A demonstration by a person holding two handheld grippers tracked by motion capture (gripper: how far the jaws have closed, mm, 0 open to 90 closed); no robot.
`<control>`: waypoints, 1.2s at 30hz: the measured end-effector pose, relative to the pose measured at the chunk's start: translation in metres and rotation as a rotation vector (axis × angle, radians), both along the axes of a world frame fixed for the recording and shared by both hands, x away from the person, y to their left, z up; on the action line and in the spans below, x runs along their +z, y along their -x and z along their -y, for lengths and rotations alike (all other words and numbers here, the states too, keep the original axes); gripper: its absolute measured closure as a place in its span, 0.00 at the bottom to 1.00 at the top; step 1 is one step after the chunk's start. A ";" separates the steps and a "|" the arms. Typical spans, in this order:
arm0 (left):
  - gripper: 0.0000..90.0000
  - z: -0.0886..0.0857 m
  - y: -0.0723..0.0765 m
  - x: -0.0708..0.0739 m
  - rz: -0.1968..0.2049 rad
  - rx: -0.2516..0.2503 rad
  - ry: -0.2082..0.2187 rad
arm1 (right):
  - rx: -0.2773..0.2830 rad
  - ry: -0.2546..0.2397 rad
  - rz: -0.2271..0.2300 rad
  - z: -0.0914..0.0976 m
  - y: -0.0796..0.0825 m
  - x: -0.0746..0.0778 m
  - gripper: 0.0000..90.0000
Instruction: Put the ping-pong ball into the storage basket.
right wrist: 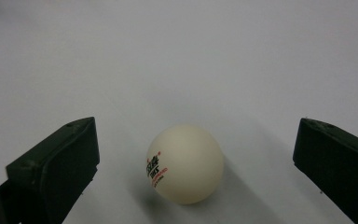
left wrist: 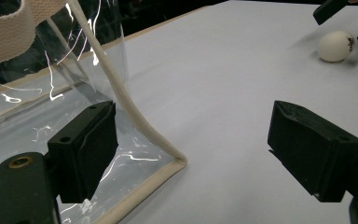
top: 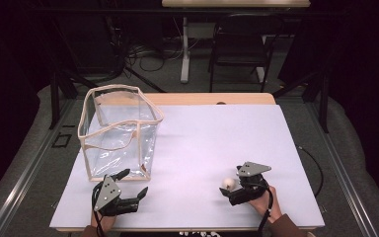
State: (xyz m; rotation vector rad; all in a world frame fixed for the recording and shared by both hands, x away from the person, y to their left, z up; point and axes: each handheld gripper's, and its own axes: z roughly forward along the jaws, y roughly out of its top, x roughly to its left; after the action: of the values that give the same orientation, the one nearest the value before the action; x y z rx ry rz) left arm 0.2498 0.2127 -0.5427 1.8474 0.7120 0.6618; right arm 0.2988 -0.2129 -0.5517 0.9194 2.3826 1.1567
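2 spread jaws of the right gripper point(right wrist: 193, 168) flank the ball point(right wrist: 185, 163) on the bench point(top: 202, 143), not touching it. Left gripper point(left wrist: 191, 154), jaws also spread, sits at the bag's point(top: 118, 131) near corner.

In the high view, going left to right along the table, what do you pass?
Clear bag → left tool → white ball → right tool, open around the ball.

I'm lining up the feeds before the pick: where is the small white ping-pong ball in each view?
High view: small white ping-pong ball, lower right, just left of the right tool.
Left gripper view: top right corner.
Right gripper view: bottom centre, between the open jaws.
Shared landmark: the white table cover.
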 end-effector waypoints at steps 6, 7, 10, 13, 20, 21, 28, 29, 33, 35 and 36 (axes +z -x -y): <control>0.18 0.000 0.000 0.000 0.000 0.002 0.001 | 0.014 0.024 -0.006 -0.003 0.002 -0.002 0.07; 0.18 0.000 0.000 0.000 0.000 0.001 0.001 | 0.012 0.029 -0.006 -0.003 0.003 -0.002 0.10; 0.18 0.000 0.000 0.000 0.000 0.001 0.001 | 0.015 0.039 -0.002 -0.003 0.004 -0.003 0.18; 0.18 -0.001 0.000 0.000 0.000 0.001 0.001 | 0.014 0.048 0.001 -0.003 0.004 -0.002 0.23; 0.18 0.000 0.000 0.000 -0.001 0.001 0.000 | 0.013 0.073 0.009 -0.004 0.007 -0.003 0.27; 0.18 -0.001 0.000 0.000 -0.001 0.001 -0.001 | 0.014 0.085 0.008 -0.004 0.007 -0.003 0.42; 0.18 0.000 0.001 0.000 -0.001 -0.003 -0.003 | 0.019 0.096 0.013 -0.004 0.007 -0.004 0.47; 0.18 0.000 0.001 0.001 -0.002 -0.003 -0.005 | 0.019 0.098 0.011 -0.004 0.008 -0.004 0.48; 0.18 0.000 0.001 0.000 -0.002 -0.003 -0.006 | 0.022 0.100 0.011 -0.005 0.008 -0.004 0.49; 0.18 0.000 0.001 0.000 -0.002 -0.003 -0.006 | 0.023 0.107 0.012 -0.005 0.008 -0.005 0.51; 0.18 0.000 0.001 0.000 -0.002 -0.003 -0.007 | 0.021 0.110 0.009 -0.005 0.008 -0.006 0.53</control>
State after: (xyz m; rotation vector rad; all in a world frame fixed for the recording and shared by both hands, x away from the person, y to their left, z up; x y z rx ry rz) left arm 0.2491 0.2127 -0.5422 1.8555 0.7093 0.6612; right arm 0.2910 -0.2076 -0.5573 0.8537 2.4268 1.0234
